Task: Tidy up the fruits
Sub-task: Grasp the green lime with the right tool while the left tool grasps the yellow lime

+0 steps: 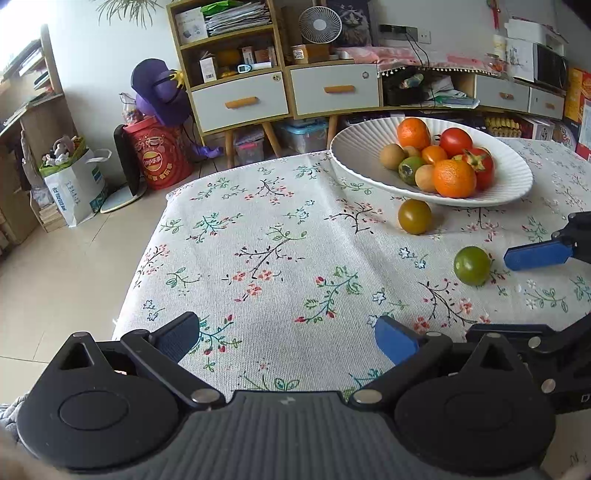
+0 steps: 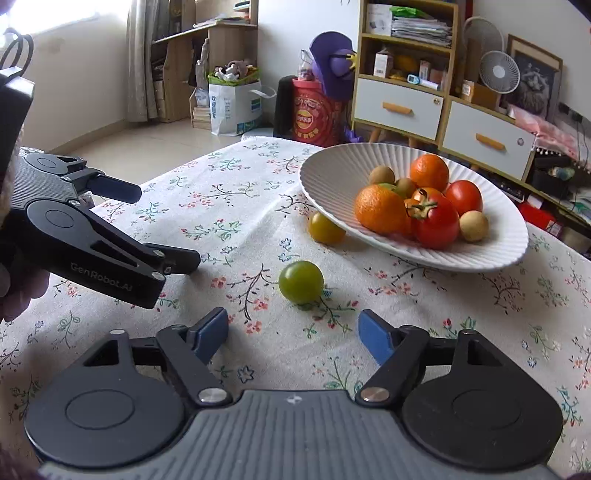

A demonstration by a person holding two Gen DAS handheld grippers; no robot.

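Most fruit fills the bowl; two tomatoes lie ahead of the open, empty right tongs and left tongs.

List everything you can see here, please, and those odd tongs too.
bowl: one, white, ribbed, on the table.
oranges: two, orange, in the bowl.
red tomatoes: two, red, in the bowl.
small brownish fruits: several, tan, in the bowl.
green tomato: one, green, on the cloth, ahead of the right tongs.
yellow-brown tomato: one, on the cloth by the bowl's rim.
tablecloth: one, white with flowers, covering the table.
cabinet: one, wood with grey drawers, behind the table.
fan: one, white, on the cabinet.
left tongs: open, empty.
right tongs: open, empty.
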